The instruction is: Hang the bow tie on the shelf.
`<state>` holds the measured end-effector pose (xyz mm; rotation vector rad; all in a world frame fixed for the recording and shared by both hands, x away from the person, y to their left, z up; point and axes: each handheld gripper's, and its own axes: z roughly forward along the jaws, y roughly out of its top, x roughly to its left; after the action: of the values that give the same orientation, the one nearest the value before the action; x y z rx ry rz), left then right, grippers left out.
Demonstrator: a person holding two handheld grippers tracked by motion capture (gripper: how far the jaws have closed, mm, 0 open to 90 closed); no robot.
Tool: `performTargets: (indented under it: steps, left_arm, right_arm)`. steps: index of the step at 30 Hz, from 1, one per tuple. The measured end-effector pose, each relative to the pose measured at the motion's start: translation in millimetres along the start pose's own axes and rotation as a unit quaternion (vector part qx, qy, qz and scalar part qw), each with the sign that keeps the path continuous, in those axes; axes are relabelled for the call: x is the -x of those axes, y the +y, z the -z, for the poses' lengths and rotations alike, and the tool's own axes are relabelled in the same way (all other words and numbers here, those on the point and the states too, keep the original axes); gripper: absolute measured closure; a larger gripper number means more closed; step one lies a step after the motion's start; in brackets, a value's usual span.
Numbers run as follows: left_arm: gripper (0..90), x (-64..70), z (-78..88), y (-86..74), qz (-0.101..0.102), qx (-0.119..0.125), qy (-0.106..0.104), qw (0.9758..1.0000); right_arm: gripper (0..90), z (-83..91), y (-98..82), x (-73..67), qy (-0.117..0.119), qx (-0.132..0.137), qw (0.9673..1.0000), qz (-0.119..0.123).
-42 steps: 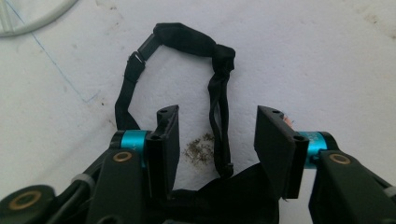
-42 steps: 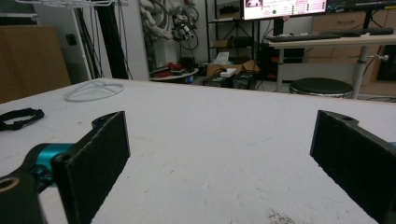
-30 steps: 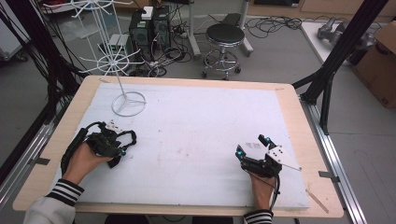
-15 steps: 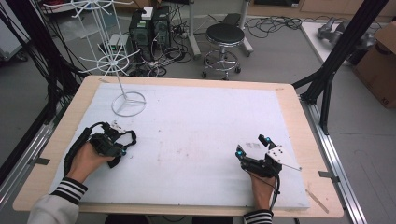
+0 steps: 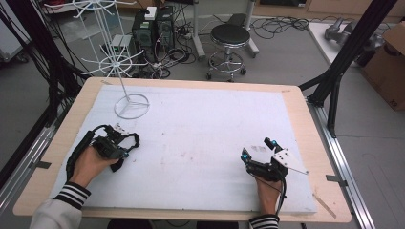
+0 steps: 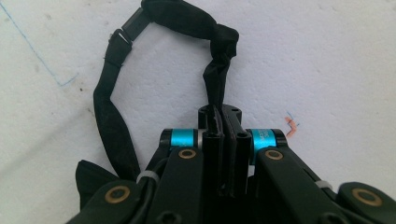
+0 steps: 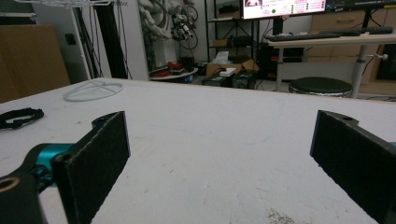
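Note:
A black fabric strap (image 6: 112, 100) loops over the white foam board (image 5: 205, 119). One end of it is pinched between the tips of my left gripper (image 6: 223, 112), whose jaws are pressed together. From above, that left gripper (image 5: 122, 140) lies at the board's left side, with the strap (image 5: 135, 141) curling beside it. My right gripper (image 5: 256, 149) rests near the board's front right. Its padded jaws stand wide apart with nothing between them in the right gripper view (image 7: 219, 140). The strap (image 7: 18, 116) shows far off to its left.
A white wire rack (image 5: 131, 106) stands on its ring base at the board's back left, and its ring (image 7: 93, 89) is seen from the right gripper. Behind the table are a round stool (image 5: 229, 36), computers and cables. A cardboard box (image 5: 389, 62) sits on the floor at the right.

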<state>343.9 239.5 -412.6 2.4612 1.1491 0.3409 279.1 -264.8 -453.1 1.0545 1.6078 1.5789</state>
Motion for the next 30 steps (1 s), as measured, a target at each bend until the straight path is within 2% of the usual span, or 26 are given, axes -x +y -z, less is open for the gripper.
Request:
performTargets:
  steps: [3, 5, 9, 13, 16, 17, 18, 22, 27, 28, 29, 30]
  left_arm:
    - [86.8, -0.8, 1.9, 0.0, -0.003, 0.008, 0.001, 1.0]
    - [86.8, -1.6, 4.8, -0.5, -0.002, 0.024, 0.003, 0.9997]
    - [86.8, -2.6, 8.7, -1.2, 0.002, 0.041, 0.004, 0.9992]
    - [86.8, -4.7, 12.2, -3.9, 0.005, 0.069, -0.002, 0.9976]
    - [86.9, -4.6, 14.6, -6.3, 0.002, 0.087, 0.006, 0.9962]
    - [87.0, -5.1, 17.0, -7.5, 0.005, 0.102, 0.006, 0.9947]
    - [87.0, -5.1, 17.0, -7.5, 0.005, 0.102, 0.006, 0.9947]
    - [86.9, -6.9, 23.7, -8.6, 0.006, 0.135, 0.007, 0.9908]
    - [87.0, -8.9, 31.0, -10.0, 0.021, 0.178, 0.011, 0.9838]
    - [87.0, -9.4, 32.4, -10.4, 0.022, 0.187, 0.011, 0.9821]
    - [87.0, -10.6, 35.1, -11.0, 0.023, 0.201, 0.008, 0.9793]
    - [87.0, -10.6, 35.1, -11.0, 0.023, 0.201, 0.008, 0.9793]
  right_arm:
    - [3.7, 0.0, 0.0, 0.0, -0.001, 0.0, 1.0, 0.001]
    - [3.7, -0.1, 0.0, 0.1, 0.0, 0.0, 1.0, 0.001]
    - [3.7, -0.1, 0.0, 0.0, 0.0, 0.0, 1.0, 0.001]
    - [3.7, -0.1, 0.0, 0.0, -0.001, 0.0, 1.0, 0.001]
    - [3.7, -0.1, 0.0, 0.0, 0.0, 0.0, 1.0, 0.001]
    - [3.7, -0.3, 0.0, 0.2, 0.0, 0.0, 1.0, 0.002]
    - [3.7, -0.3, 0.0, 0.2, 0.0, 0.0, 1.0, 0.002]
    - [3.7, -0.3, 0.0, 0.0, 0.0, 0.0, 1.0, 0.001]
    - [3.7, -0.3, 0.0, 0.0, -0.001, 0.0, 1.0, 0.002]
    - [3.8, -0.3, 0.0, 0.0, -0.001, 0.0, 1.0, 0.002]
    - [3.7, -0.3, 0.0, -0.2, -0.001, 0.0, 1.0, 0.002]
    - [3.7, -0.3, 0.0, -0.2, -0.001, 0.0, 1.0, 0.002]
